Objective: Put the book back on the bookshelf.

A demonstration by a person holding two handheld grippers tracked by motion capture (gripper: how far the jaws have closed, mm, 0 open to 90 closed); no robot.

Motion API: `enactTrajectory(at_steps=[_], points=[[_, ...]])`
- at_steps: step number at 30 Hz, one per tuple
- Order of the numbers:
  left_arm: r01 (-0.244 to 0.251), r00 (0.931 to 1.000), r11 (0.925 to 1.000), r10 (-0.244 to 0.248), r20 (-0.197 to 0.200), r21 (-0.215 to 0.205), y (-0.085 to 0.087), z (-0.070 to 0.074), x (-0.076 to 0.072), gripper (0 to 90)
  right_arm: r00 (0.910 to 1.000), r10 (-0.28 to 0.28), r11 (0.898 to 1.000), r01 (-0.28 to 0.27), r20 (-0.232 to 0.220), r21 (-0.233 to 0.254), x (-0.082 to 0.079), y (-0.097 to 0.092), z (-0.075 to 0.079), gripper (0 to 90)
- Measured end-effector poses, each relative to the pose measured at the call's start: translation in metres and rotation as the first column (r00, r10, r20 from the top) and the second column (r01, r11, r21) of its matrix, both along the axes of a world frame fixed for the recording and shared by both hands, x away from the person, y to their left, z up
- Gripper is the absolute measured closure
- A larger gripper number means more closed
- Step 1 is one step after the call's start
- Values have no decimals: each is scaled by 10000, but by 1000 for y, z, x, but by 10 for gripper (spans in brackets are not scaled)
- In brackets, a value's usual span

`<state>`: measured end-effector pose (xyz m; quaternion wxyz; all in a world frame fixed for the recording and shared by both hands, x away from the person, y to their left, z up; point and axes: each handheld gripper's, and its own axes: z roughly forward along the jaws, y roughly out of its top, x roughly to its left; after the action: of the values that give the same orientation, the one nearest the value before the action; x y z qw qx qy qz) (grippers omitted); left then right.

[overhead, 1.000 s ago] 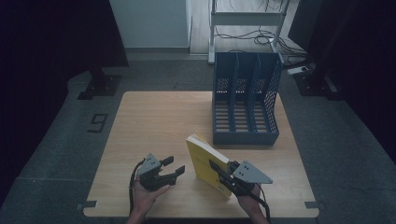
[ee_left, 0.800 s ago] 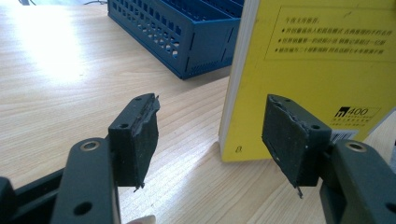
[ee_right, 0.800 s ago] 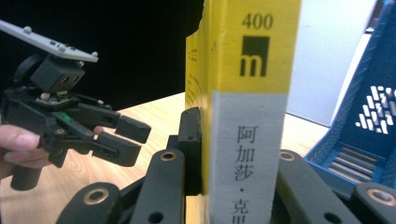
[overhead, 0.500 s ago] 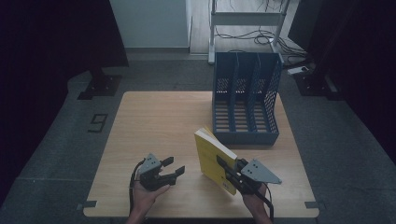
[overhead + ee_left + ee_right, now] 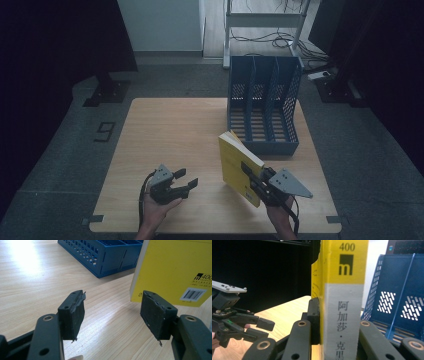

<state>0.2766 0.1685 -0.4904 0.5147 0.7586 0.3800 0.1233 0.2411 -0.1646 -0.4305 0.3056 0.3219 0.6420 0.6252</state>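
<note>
My right gripper (image 5: 251, 174) is shut on a thick yellow book (image 5: 234, 161) and holds it upright just above the wooden table (image 5: 170, 125), in front of the blue file rack (image 5: 262, 102). In the right gripper view the jaws clamp both covers, and the book's spine (image 5: 343, 290) with its white label faces the camera. My left gripper (image 5: 186, 178) rests low at the table's front left, open, with nothing between its pads (image 5: 75, 312). From there the book's back cover (image 5: 172, 270) with a barcode stands to the right.
The three-slot blue rack (image 5: 105, 252) lies on its back at the table's far right, with its slots opening upward. Bare wood stretches across the table's left and middle. A metal stand (image 5: 265, 20) and cables sit on the floor beyond.
My right gripper has carried the book to the right and farther from the front edge, closer to the rack. The left gripper has stayed put.
</note>
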Motion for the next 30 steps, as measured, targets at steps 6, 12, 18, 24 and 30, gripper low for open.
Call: enactTrajectory(at_steps=[6, 12, 18, 24, 30], points=[[23, 10000, 10000, -23, -97, 42, -1, -1, 0, 356, 9998, -178, 9998, 178, 66, -17, 0, -3, 1, 744], [52, 9998, 9999, -50, -172, 96, -3, -2, 0, 357, 9995, -305, 9995, 304, 69, 94, 0, -6, 2, 744], [-21, 9997, 10000, 22, -228, 53, 0, -2, 1, 356, 9991, -416, 9989, 414, 82, 199, 1, -6, 3, 744], [-72, 9995, 10000, 72, -301, 24, 3, -2, 3, 356, 9987, -499, 9984, 496, 90, 282, 4, -6, 6, 744], [-204, 9996, 9998, 203, -219, -28, 5, -1, 2, 359, 9980, -618, 9978, 615, 132, 268, 6, -5, 9, 744]])
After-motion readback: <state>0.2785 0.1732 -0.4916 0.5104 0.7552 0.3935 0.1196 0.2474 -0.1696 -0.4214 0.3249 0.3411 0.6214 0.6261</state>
